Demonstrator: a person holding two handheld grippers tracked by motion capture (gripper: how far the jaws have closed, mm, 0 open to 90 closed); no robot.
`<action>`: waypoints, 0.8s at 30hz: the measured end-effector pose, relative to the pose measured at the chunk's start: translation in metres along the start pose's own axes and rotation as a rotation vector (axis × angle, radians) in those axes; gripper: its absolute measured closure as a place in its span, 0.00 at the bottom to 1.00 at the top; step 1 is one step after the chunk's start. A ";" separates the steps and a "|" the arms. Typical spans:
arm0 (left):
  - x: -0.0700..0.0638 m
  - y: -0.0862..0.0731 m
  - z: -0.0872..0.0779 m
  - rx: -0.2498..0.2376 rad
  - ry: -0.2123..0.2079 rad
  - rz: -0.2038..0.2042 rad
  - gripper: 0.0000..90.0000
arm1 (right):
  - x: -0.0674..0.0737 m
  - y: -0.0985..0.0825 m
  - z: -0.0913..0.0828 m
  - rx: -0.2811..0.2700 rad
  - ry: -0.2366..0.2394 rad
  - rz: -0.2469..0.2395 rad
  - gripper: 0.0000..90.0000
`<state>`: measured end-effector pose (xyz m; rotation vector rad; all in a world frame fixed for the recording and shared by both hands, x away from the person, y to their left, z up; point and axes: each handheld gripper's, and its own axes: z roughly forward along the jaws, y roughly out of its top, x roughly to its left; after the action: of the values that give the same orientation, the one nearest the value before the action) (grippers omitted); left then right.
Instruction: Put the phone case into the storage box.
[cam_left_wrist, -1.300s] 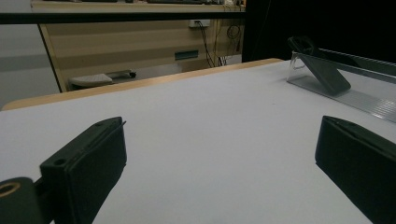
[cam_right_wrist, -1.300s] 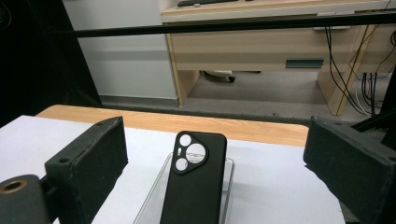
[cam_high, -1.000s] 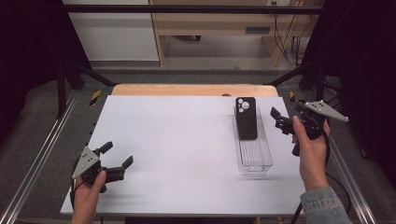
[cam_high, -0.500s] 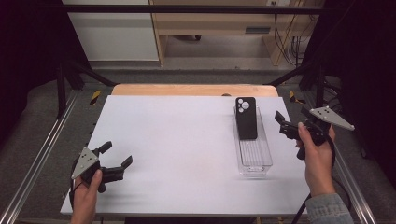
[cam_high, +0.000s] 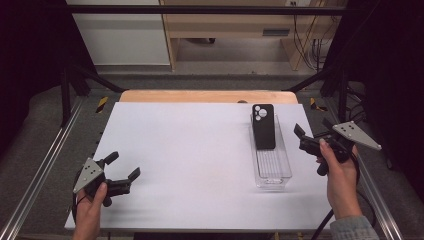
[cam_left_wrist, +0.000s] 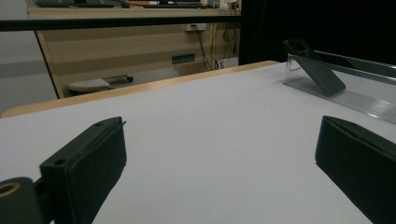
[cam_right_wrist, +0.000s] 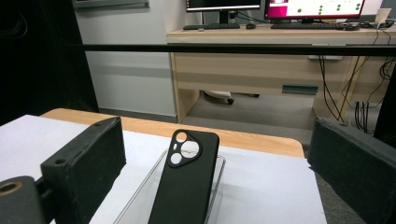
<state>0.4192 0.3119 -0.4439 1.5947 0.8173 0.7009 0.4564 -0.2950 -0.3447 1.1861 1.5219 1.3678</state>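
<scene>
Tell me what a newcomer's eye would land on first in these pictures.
First the black phone case, leaning tilted at the far end of the clear tray on the right of the white table. Next the right claw, open, just right of the tray and clear of it. The left claw, also open, sits at the near left corner.

Phone case (cam_high: 263, 126) leans in tray (cam_high: 272, 172), right of table (cam_high: 190, 150) centre

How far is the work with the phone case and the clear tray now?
Done: the black phone case leans inside the clear tray. In hand: nothing; the right tool is open beside the tray, the left tool open far off. What is left is unclear.
</scene>
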 end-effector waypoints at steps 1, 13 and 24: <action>0.000 0.000 -0.001 -0.002 0.001 0.009 0.02 | 0.000 0.000 -0.001 -0.004 0.000 -0.002 0.05; 0.007 -0.001 -0.010 -0.013 0.033 -0.013 0.02 | 0.002 -0.012 -0.010 -0.008 0.002 -0.015 0.05; 0.004 -0.001 -0.008 -0.005 0.018 -0.002 0.02 | -0.002 -0.021 -0.017 -0.024 -0.017 -0.030 0.05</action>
<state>0.4151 0.3197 -0.4435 1.5853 0.8299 0.7164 0.4378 -0.3012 -0.3634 1.1529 1.5022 1.3491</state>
